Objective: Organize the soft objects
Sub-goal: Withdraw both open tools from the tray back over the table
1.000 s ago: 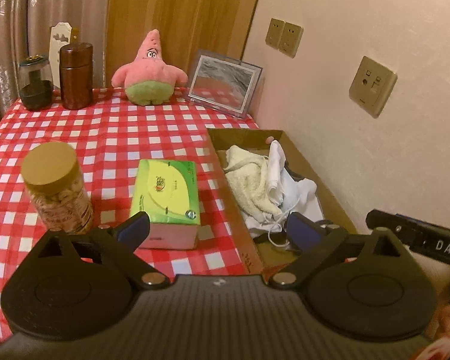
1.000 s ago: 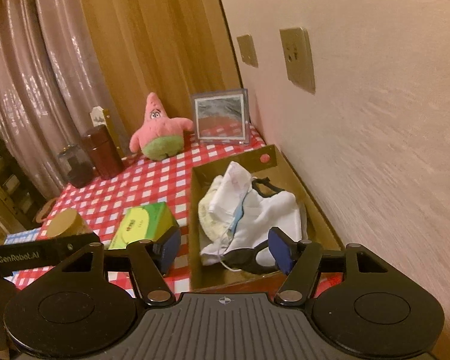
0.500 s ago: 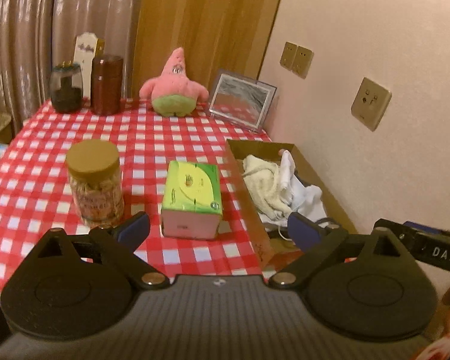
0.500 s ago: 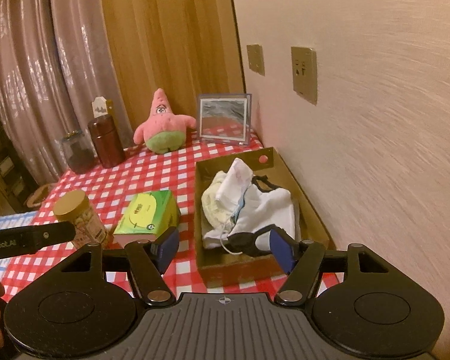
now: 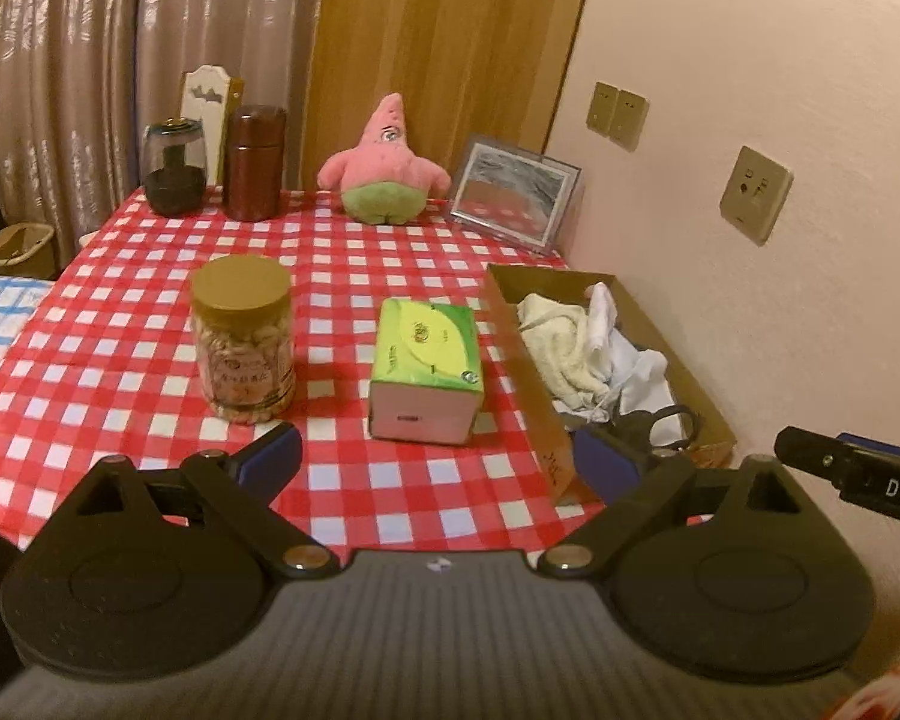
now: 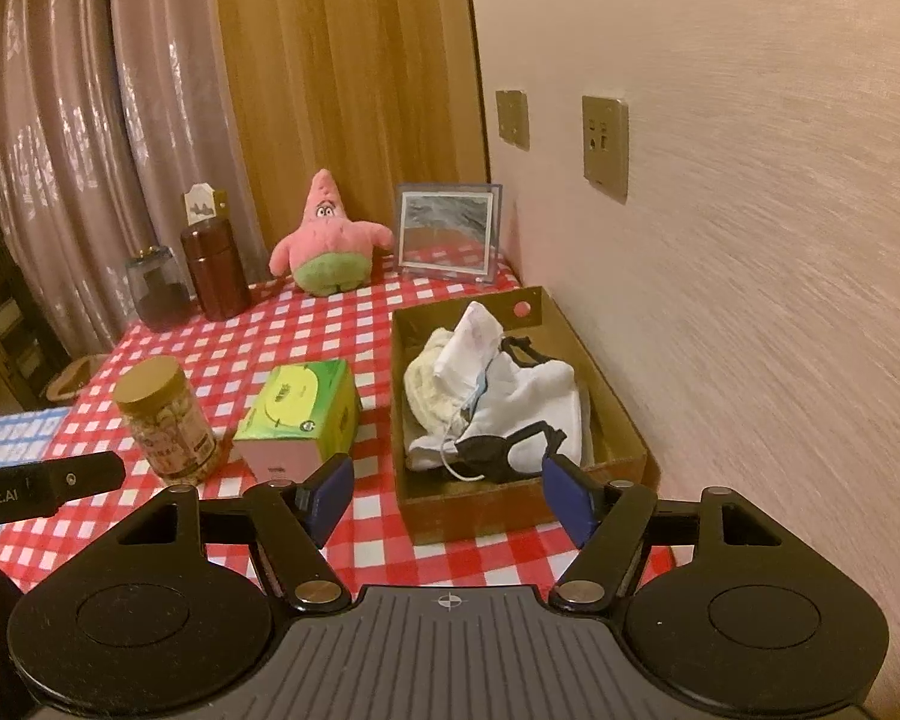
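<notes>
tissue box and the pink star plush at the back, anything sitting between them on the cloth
Nothing: between the tissue box and the pink star plush there is only bare checked tablecloth. Both wrist views show it, the left one most directly.

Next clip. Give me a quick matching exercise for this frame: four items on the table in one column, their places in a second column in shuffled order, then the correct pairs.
Items:
1. pink plush star
2. tissue box
3. cloths
4. snack jar

Places:
A. inside the cardboard box
B. far edge of the table, beside the framed mirror
C. between the snack jar and the cardboard box
D. nearest the table's left side, left of the tissue box

Pairs: 1-B, 2-C, 3-A, 4-D
</notes>
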### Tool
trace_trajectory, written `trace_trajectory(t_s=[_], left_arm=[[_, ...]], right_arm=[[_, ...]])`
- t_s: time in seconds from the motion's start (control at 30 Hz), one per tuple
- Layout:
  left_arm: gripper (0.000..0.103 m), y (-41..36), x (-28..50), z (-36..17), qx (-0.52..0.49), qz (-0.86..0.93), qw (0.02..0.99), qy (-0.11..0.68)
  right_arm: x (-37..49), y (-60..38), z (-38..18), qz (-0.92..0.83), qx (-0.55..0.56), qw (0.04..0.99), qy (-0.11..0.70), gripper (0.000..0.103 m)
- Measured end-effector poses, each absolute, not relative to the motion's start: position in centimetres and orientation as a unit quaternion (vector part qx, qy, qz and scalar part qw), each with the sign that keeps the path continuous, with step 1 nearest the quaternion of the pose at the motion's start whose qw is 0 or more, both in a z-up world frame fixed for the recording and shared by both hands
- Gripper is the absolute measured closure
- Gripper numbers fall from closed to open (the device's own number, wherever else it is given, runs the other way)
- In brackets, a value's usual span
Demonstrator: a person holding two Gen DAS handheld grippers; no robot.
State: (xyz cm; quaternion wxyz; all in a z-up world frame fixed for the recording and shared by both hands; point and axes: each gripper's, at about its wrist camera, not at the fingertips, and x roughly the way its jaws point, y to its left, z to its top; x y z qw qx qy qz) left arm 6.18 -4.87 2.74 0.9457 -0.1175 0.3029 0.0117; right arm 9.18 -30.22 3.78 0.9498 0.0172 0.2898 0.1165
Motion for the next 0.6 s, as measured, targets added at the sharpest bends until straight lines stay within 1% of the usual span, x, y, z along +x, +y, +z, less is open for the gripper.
trace_trajectory(t_s=[0.3,0.6], left_arm=[[0.007,-5.1,4.7,2.0,-0.101,0.039,0.941,0.320],[0.007,-5.6,3.6,0.7,-0.090,0.033,0.933,0.347]], right_arm=[[7.7,-28.5,3.1,0.122,-0.035,0.944,0.304,0.033],[7.1,-28.4,2.0,0.120,-0.035,0.936,0.330,0.033]])
